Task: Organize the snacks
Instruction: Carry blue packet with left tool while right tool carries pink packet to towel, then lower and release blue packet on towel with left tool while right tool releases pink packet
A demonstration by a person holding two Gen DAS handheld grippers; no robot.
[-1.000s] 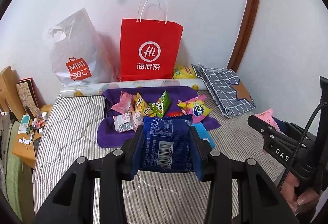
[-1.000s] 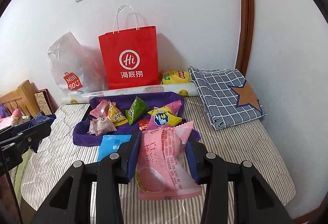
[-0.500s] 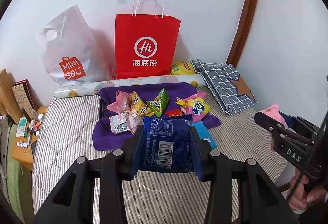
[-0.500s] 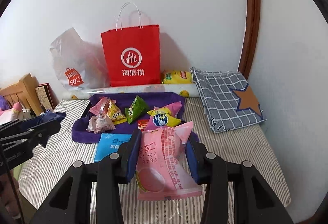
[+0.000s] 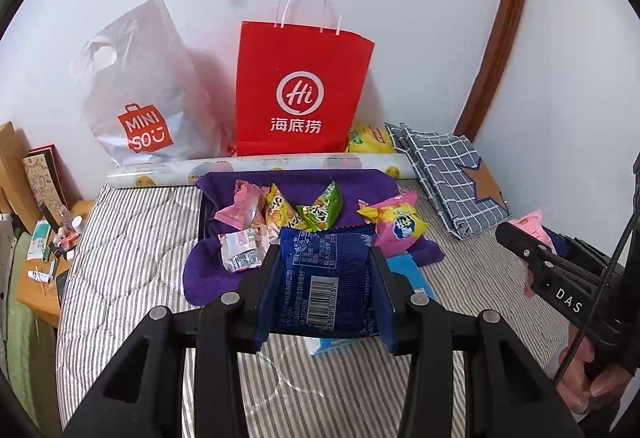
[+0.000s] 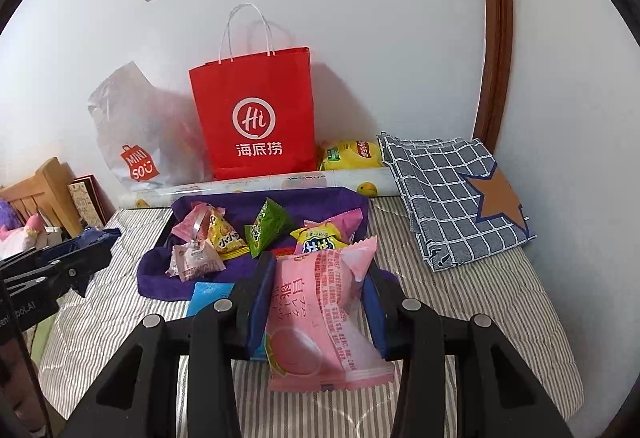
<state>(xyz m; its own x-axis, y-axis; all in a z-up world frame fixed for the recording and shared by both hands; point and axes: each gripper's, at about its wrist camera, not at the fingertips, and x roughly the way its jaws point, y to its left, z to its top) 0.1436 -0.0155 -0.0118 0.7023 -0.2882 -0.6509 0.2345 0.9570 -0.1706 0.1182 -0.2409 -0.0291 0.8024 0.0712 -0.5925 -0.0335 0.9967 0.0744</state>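
Clamping a blue packet, the left gripper (right gripper pinches a pink packet).

Blue packet and pink packet upright, above loose snacks.

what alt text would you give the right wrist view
The right gripper clamps a pink snack packet above a striped bed. Beyond it, more snack packets lie on a purple cloth, before a red paper bag at the wall.
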